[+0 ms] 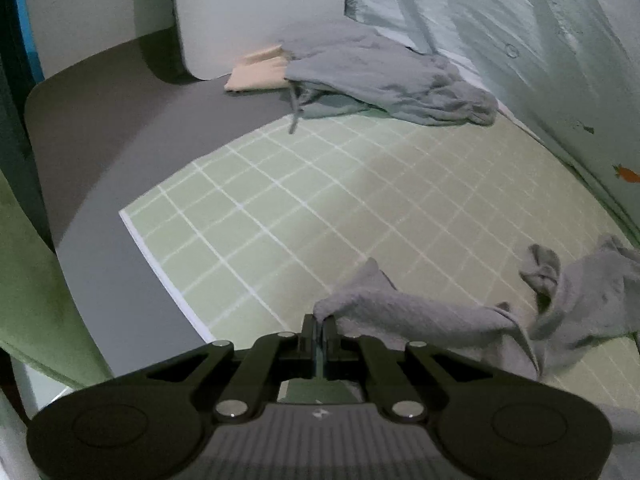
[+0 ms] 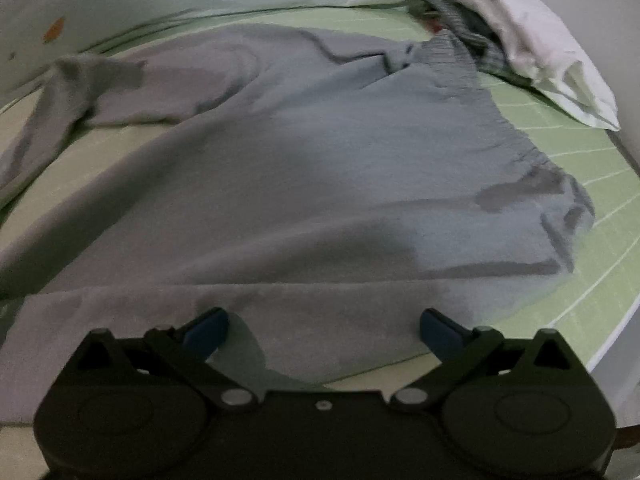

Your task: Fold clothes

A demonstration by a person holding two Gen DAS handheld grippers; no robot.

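A grey sweatshirt [image 2: 320,184] lies spread over the green checked sheet [image 2: 580,184], hem toward me, one sleeve [image 2: 68,92] stretched out at the left. My right gripper [image 2: 324,328] hovers open just above the hem, blue fingers [image 2: 208,326] wide apart with no cloth pinched. In the left wrist view the same grey sweatshirt [image 1: 440,320] trails off to the right, and my left gripper [image 1: 319,326] is shut on the end of its sleeve, low over the green checked sheet [image 1: 320,208].
A crumpled blue-grey garment [image 1: 384,80] and a folded beige cloth [image 1: 256,74] lie at the far end by a grey mattress [image 1: 120,120]. A pale blue quilt [image 1: 520,40] runs along the right. White and striped folded clothes [image 2: 528,48] sit at the far right.
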